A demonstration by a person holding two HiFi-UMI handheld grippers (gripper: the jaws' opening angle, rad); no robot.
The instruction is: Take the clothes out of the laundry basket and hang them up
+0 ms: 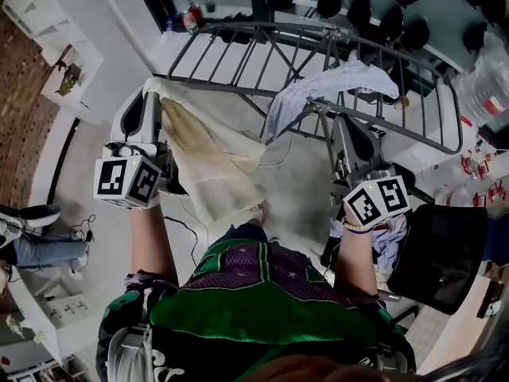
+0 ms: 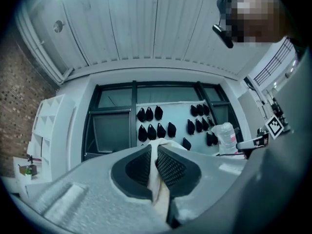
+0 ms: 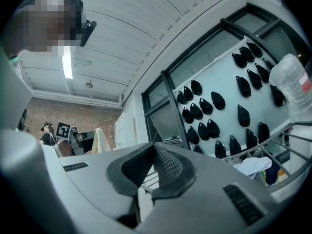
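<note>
Well off to the left of the left claw (image 1: pixel 149 94): a brick wall (image 1: pixel 20 126), a white shelf unit (image 1: pixel 44 10) and, lower down, the legs of another person (image 1: pixel 32 241). Clenched on the upper edge of a cream cloth (image 1: pixel 211 153), with the fabric pinched between the mesh pads and bunching out above and below them. Hangs from there down and to the right of the claw in a loose fold, ending near the wearer's green and purple top (image 1: pixel 254 293).

Just ahead of the claw tips: the near rail of a grey metal drying rack (image 1: pixel 248 27), and beyond it a pale wall with rows of black pouches (image 1: pixel 358 6). Between the two claws, draped over the rack's rails: a pale lilac garment (image 1: pixel 338 82), with one end trailing down toward the cream cloth.

Right under that garment, touching or nearly so, hard to tell which: the tip of the right claw (image 1: pixel 328 114), pointing up at the rail. Pressed shut, pad against pad, with only rack bars and a pale strip of uncertain kind showing in the slit below.

Behind and to the right of that claw: a black laundry basket (image 1: pixel 445 253), with a heap of pale clothes (image 1: pixel 387 241) at its left edge. Farther right and ahead: a clear plastic bottle (image 1: pixel 485 90).
</note>
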